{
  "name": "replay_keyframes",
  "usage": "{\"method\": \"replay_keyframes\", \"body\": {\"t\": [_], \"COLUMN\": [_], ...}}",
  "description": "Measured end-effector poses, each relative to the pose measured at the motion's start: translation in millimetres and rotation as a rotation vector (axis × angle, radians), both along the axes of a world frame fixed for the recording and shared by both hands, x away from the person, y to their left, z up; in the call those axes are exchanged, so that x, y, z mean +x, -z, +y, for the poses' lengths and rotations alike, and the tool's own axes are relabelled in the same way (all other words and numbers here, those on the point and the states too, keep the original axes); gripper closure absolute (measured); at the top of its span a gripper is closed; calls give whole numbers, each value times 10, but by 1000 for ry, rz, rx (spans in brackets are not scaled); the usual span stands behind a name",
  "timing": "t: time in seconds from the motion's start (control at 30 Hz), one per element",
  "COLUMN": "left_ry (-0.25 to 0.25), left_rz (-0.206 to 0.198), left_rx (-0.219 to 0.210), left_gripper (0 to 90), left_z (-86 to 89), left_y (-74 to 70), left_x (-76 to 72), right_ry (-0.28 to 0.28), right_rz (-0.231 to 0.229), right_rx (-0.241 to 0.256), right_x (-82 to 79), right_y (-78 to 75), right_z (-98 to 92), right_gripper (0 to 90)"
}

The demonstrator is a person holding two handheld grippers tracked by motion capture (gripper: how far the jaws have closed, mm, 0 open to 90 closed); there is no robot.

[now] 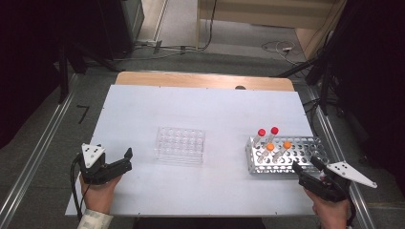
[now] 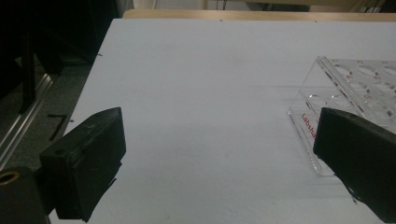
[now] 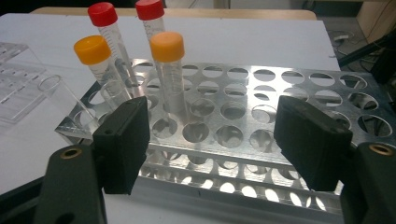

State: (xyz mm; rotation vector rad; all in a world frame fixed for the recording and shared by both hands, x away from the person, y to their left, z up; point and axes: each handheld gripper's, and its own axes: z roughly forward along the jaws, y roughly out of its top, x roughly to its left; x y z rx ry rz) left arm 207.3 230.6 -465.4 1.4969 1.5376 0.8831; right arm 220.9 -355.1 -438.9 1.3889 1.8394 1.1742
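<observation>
The right gripper (image 1: 305, 168) sits at the table's near right corner with its jaws spread wide and empty, and the metal rack (image 1: 305, 151) lies just beyond them at about 11 o'clock, its near edge almost under the jaw tips. The rack's long axis runs from 9 to 3 o'clock; its four capped tubes, two orange (image 3: 168, 70) and two red (image 3: 108, 32), stand clustered at the left end, leaning slightly toward 1 o'clock. This hand is clearly the nearer one. The left gripper (image 1: 122, 160), also wide and empty, rests at the near left, with the clear plastic rack (image 1: 180, 144) at its 2 o'clock. Bare white table (image 1: 219, 109) between the racks leaves free room for carrying.
</observation>
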Motion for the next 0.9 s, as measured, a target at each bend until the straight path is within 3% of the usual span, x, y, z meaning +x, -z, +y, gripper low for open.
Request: {"method": "replay_keyframes", "body": {"t": [0.9], "left_ry": [-2], "left_rz": [6], "left_rx": [-2], "left_gripper": [28], "left_z": [-22], "left_y": [12], "left_x": [15], "right_ry": [-45], "right_rz": [-8], "right_rx": [-10], "right_x": [-22], "right_y": [-14], "right_z": [131], "right_gripper": [268]}}
